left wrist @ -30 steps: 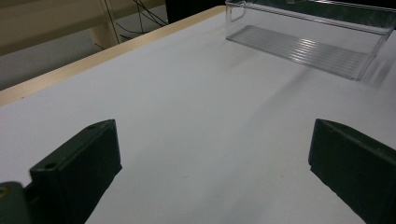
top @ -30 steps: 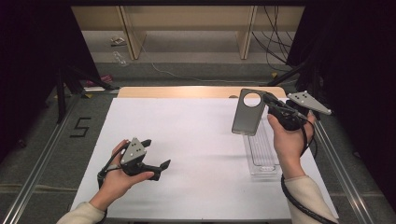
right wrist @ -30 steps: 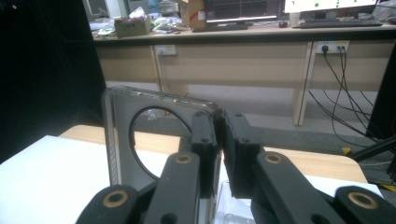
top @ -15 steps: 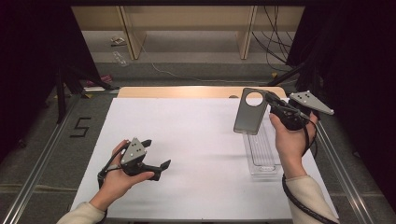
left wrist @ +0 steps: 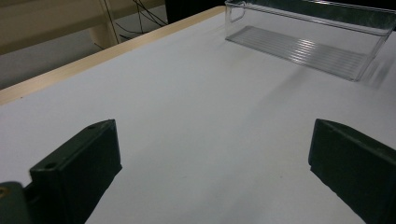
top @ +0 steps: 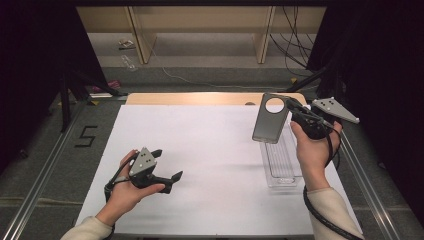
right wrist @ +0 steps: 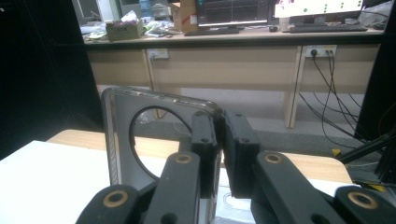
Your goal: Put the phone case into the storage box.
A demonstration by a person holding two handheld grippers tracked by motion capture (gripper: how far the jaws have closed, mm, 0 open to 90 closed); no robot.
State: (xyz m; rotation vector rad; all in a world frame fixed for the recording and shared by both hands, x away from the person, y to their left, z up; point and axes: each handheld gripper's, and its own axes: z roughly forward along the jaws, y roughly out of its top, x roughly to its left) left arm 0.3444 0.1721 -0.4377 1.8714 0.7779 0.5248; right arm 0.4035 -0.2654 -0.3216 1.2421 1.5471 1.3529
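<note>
Low in the frame's left, my left gripper (top: pixel 165 165) rests on the white table (top: pixel 210 150) with jaws spread, grasping nothing. Farther up on the right, my right gripper (top: pixel 295 107) is clenched on one grey lid (top: pixel 270 120), raised above one clear bin (top: pixel 280 160). I judge it mid-carry; next comes lowering it squarely.

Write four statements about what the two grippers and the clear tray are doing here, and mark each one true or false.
1. The right gripper is shut on the grey plate with a round hole. True.
2. The left gripper holds the clear tray. False: its jaws stand open over bare white table.
3. The grey plate lies flat inside the tray. False: it is held up on edge above the tray's far end.
4. The tray sits on the right side of the table. True.
</note>
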